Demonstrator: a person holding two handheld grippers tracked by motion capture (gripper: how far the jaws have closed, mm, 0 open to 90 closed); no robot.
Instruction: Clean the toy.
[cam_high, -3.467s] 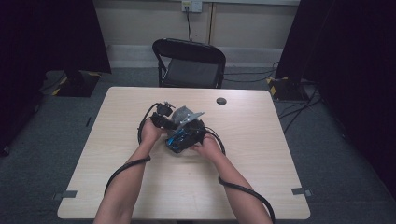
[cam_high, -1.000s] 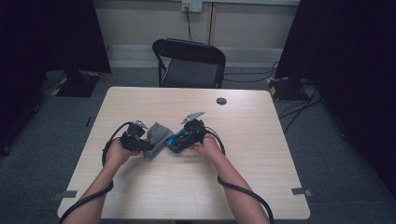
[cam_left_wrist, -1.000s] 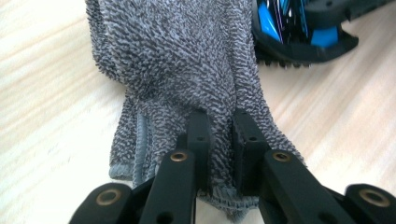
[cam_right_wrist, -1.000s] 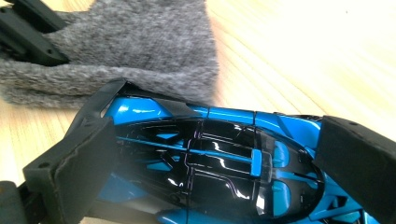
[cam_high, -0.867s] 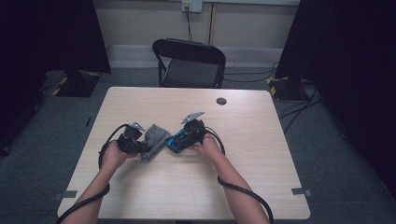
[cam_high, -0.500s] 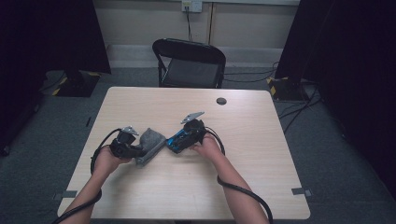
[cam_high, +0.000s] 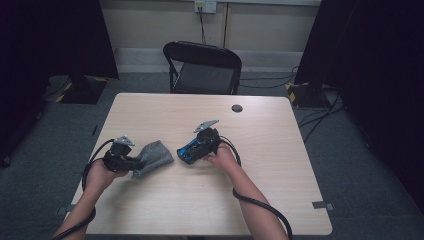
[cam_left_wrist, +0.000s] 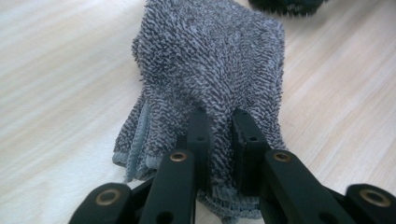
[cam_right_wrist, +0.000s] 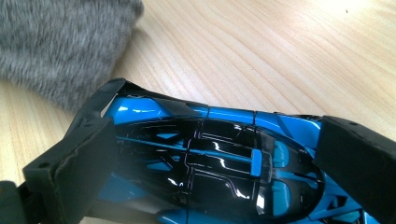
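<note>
black disc (cam_high: 237, 108), folding chair (cam_high: 202, 67) beyond table (cam_high: 280, 200)

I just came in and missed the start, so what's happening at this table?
A person sits at the wooden table with a gripper in each hand. The left gripper is shut on a folded grey cloth, which lies on the table at the left. The right gripper clamps a blue and black toy car near the table's middle. Cloth and car sit apart, so any wiping is not under way right now.

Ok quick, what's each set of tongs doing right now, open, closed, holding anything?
Left tongs: closed on the grey cloth.
Right tongs: closed on the blue and black toy car.
</note>
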